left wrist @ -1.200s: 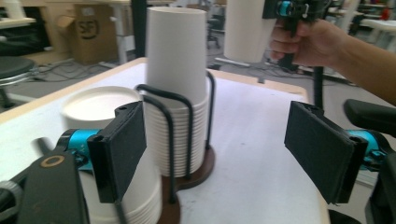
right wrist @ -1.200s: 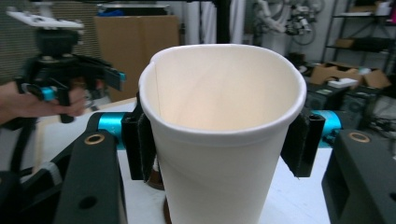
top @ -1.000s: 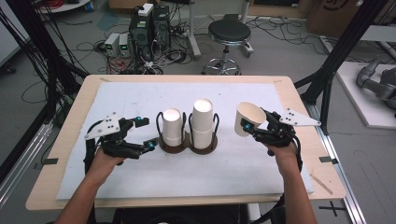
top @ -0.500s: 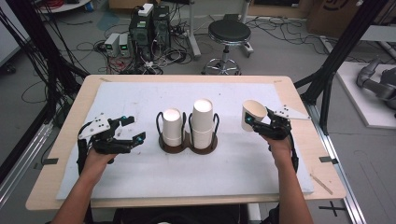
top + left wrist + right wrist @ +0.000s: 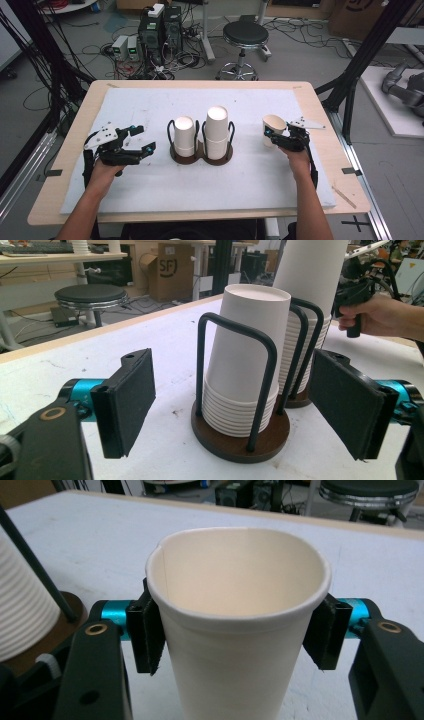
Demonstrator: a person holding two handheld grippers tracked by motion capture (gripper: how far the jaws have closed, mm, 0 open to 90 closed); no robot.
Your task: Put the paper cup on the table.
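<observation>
On the bench [image 5: 150, 100], your right hand-held gripper [image 5: 280, 139] has come down beside the cup holder [image 5: 200, 152], its jaws clamped on a single paper cup [image 5: 272, 129], now upright, nearly set down. Your left hand-held gripper [image 5: 135, 145] has lowered too, wide open, empty.

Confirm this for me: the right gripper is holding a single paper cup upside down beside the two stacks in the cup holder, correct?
Not quite. The paper cup held by the right gripper is upright, its open mouth facing up, as the right gripper view shows. The rest holds: it is a single cup, clamped between the fingers, beside the two stacks in the cup holder.
</observation>
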